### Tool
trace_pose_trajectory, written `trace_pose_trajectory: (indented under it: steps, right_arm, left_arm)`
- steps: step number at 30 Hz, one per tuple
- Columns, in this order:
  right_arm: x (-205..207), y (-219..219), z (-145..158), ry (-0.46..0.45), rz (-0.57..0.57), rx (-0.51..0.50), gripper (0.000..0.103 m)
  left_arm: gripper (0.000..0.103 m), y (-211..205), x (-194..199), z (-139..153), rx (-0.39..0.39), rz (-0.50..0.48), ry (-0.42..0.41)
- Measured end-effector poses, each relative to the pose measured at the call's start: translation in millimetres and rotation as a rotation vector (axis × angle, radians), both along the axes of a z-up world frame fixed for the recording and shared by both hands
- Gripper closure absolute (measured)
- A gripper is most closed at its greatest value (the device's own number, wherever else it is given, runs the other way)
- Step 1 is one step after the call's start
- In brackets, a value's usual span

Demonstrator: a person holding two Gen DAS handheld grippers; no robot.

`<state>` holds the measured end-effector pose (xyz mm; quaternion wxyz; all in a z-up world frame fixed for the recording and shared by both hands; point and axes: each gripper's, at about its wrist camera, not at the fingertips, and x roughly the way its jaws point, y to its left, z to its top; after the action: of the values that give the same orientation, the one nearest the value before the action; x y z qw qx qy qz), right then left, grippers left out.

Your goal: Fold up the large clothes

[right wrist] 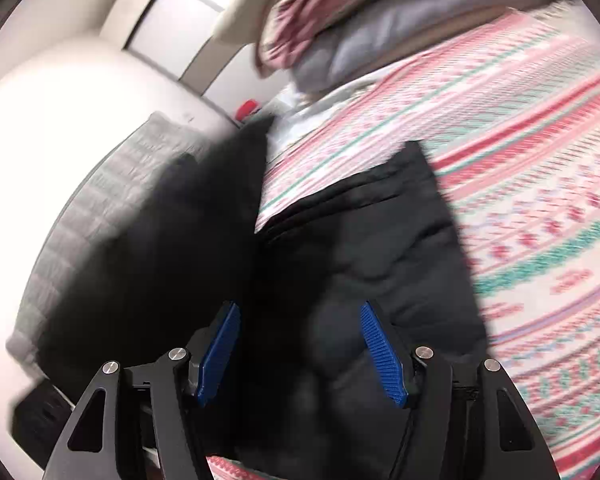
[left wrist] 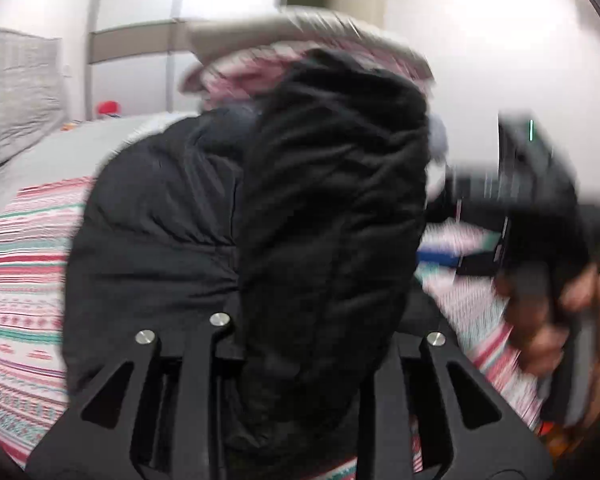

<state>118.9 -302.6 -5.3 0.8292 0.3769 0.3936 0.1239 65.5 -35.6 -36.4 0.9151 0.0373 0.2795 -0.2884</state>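
The left gripper (left wrist: pixel 316 344) has a thick fold of one black padded jacket (left wrist: pixel 332 208) bunched between its fingers; the cloth covers the pads, so the fingers look closed on the fabric, and the raised fold hangs over them and fills the middle of the left wrist view. The rest of the jacket spreads to the left and lies on the bed.

The right gripper (right wrist: pixel 300 352) is spread wide, its two blue ribbed pads (right wrist: pixel 382 354) well apart with nothing pinched between them. The same jacket (right wrist: pixel 364 264) lies under and just beyond these fingers, and another blurred dark part of it rises at the left. In the left wrist view the right gripper (left wrist: pixel 540 208) shows at the right edge, blurred, held in a bare hand (left wrist: pixel 556 320).

The jacket rests on one striped bedspread (right wrist: pixel 540 168) patterned in pink, red, teal and white. At the far end of the bed lies a pile of bedding: a pink striped layer (left wrist: pixel 260 68) and a grey quilted piece (right wrist: pixel 364 40). A grey quilted pillow (left wrist: pixel 16 84) stands at far left, and one small red object (left wrist: pixel 109 107) sits beyond it near the wall.
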Motion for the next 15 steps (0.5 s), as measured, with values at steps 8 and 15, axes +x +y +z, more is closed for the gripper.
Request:
trace_pose_trajectory:
  steps: [8,15]
  right_arm:
    - [-7.5,-39.9,2.1,-0.035,-0.062,0.029,0.039]
    - [19.9,-30.3,2.5,-0.114,0.06,0.095,0.039]
  left_arm:
    - [0.071,-30.1,-10.1,-38.9,0.205,-0.186,0.035]
    - [0.054,-45.9,-51.0,-38.0,0.329,-0.335,-0.059]
